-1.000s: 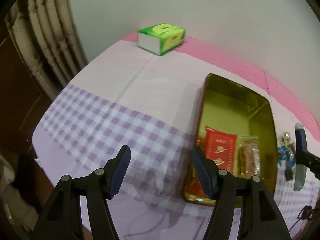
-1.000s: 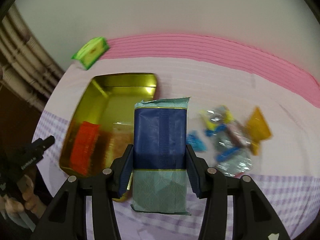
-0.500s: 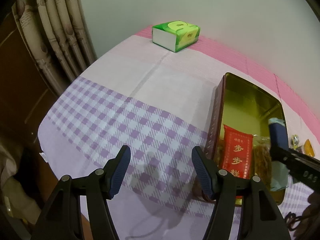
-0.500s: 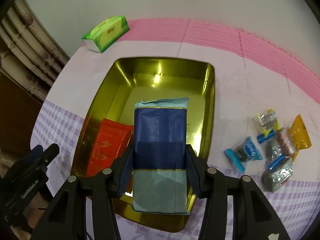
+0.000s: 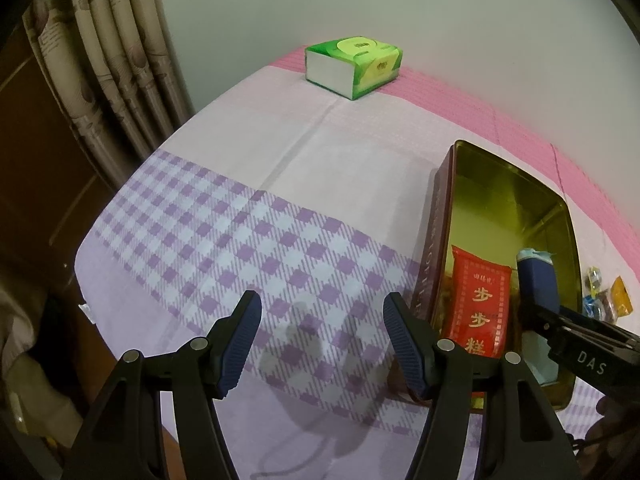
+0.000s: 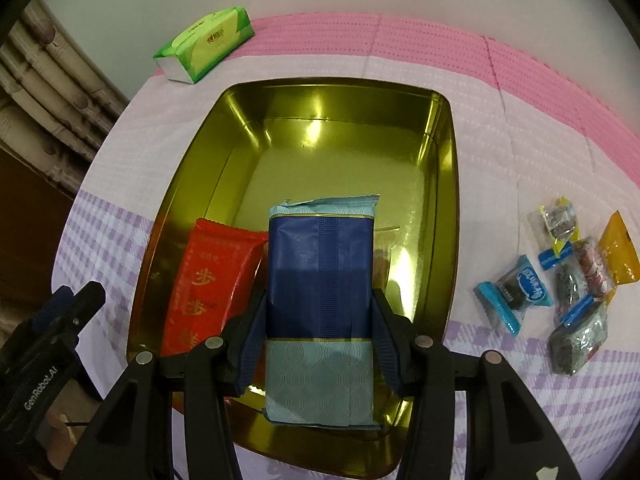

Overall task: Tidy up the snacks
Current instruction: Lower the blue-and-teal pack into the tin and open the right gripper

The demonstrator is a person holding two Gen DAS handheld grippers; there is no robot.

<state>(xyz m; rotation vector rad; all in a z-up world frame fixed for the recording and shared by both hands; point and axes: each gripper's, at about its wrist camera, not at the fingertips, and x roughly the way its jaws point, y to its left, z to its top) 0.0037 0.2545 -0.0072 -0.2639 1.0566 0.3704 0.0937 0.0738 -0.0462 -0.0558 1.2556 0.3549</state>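
Note:
My right gripper is shut on a blue and teal snack packet, holding it over the near half of a gold tin. Inside the tin lies a red packet to the left of the blue one, and part of a clear packet shows behind it. The left wrist view shows the same tin, red packet and blue packet at the right. My left gripper hangs open over the checked cloth, left of the tin, with nothing between its fingers.
Several small wrapped sweets lie loose on the cloth right of the tin. A green tissue pack sits at the far left corner of the table, also in the left wrist view as the green tissue pack. A curtain hangs at the left table edge.
My right gripper carried the blue packet leftward from beside the sweets to over the tin and lowered it. The left gripper stayed open and hardly shifted.

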